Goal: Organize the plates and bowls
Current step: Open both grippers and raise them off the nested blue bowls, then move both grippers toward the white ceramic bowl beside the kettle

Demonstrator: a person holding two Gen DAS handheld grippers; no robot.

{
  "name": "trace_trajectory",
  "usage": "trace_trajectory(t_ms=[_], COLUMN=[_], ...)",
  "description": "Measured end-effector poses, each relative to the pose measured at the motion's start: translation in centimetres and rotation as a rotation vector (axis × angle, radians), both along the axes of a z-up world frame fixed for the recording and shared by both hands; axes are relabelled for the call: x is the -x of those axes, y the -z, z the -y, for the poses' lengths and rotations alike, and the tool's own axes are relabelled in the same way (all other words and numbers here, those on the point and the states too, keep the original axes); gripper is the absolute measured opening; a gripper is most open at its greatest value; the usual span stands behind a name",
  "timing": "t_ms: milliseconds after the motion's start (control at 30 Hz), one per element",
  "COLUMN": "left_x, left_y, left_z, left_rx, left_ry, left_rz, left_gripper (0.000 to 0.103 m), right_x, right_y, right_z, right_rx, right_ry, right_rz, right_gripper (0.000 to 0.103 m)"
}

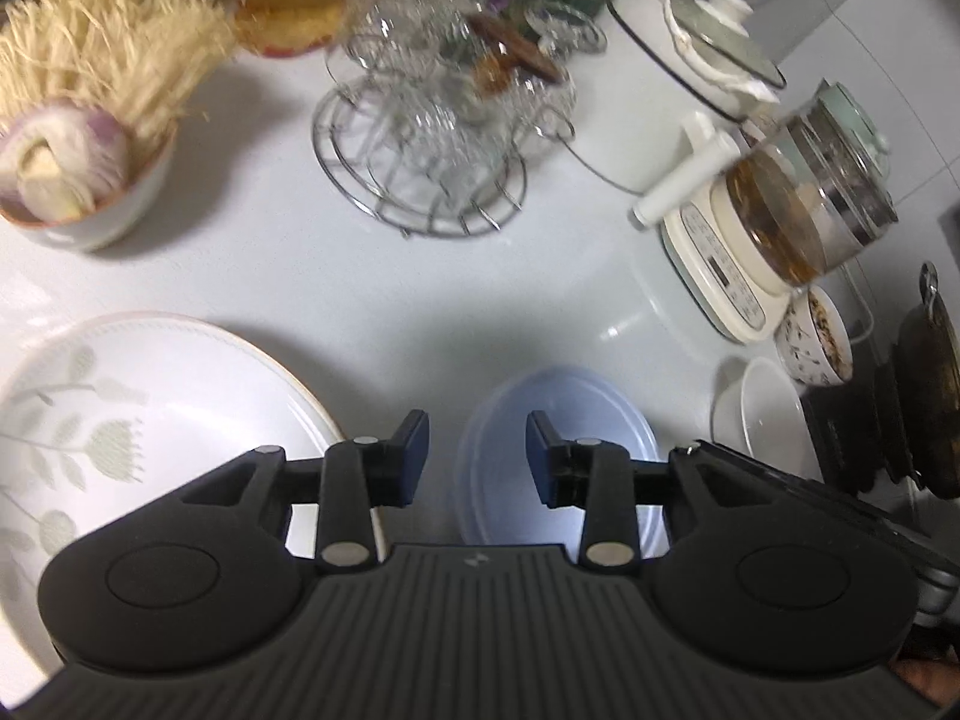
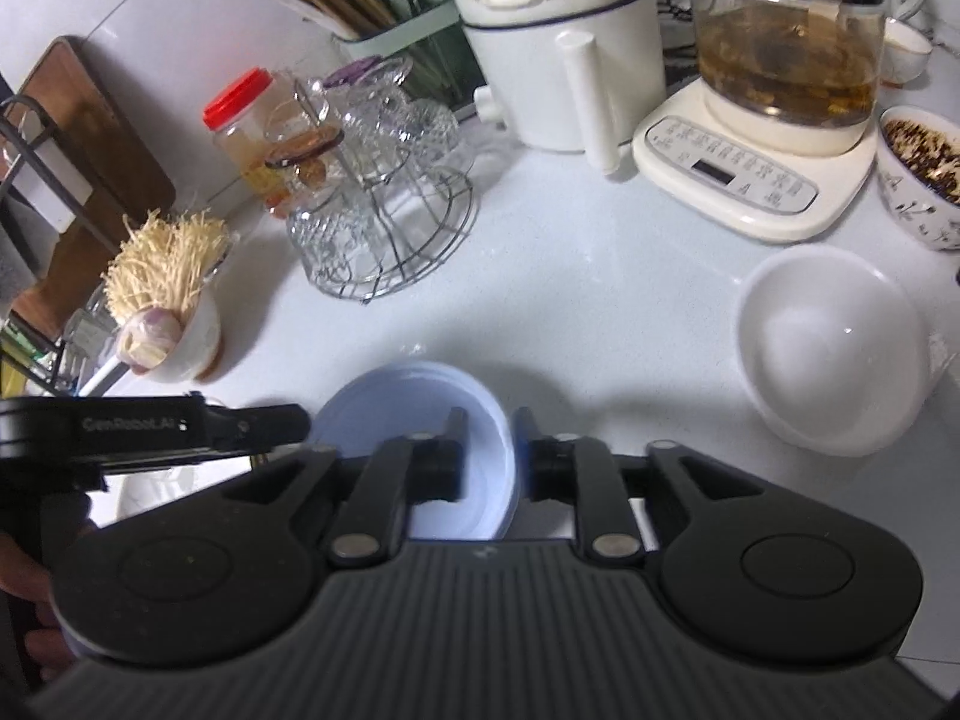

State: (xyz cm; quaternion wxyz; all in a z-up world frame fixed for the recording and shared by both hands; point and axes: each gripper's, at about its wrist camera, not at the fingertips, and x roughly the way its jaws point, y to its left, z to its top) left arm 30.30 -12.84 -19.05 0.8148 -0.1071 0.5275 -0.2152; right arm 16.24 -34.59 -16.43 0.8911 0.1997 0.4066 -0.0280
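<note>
- Your left claw (image 1: 478, 447) is parted with nothing between its pads, above the blue bowl (image 1: 558, 414) on the tabletop (image 1: 420, 300).
- Your right claw (image 2: 489, 447) is slightly parted astride that bowl's right rim; the pads look clear of it.
- The flowered plate (image 1: 138, 420) lies left, the white bowl (image 2: 834, 348) right.

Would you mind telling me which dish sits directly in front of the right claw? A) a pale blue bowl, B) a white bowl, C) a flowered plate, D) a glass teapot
A: in the right wrist view the blue bowl lies just beyond the right claw, its rim between the parted jaws, while the white bowl stands well off to the side.
</note>
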Motion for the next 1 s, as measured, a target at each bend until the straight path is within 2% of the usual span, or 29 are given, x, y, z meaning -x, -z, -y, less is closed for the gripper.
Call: trace_trajectory(t_ms=[33,533,767,1000], left_x=[0.0,3.1,4.6,6.0], left_y=[-0.6,-9.4,-10.8,-11.0], left_z=[-0.1,0.9,1.2,1.6], left_rx=[0.003,-0.030,-0.038,-0.024], left_ry=[0.000,0.087,0.131,0.142], left_rz=[0.012,0.191,0.239,0.243], left_gripper=[0.040,0.042,0.042,0.042], right_x=[0.1,3.4,5.2,6.6], right_y=[-0.3,-7.1,-8.2,-8.4], right_z=[0.1,-0.7,-0.9,-0.6], right_rx=[-0.005,0.058,0.080,0.094], right_ry=[0.007,0.053,0.089,0.107], right_rz=[0.012,0.143,0.191,0.202], right_gripper=[0.040,0.041,0.041,0.041])
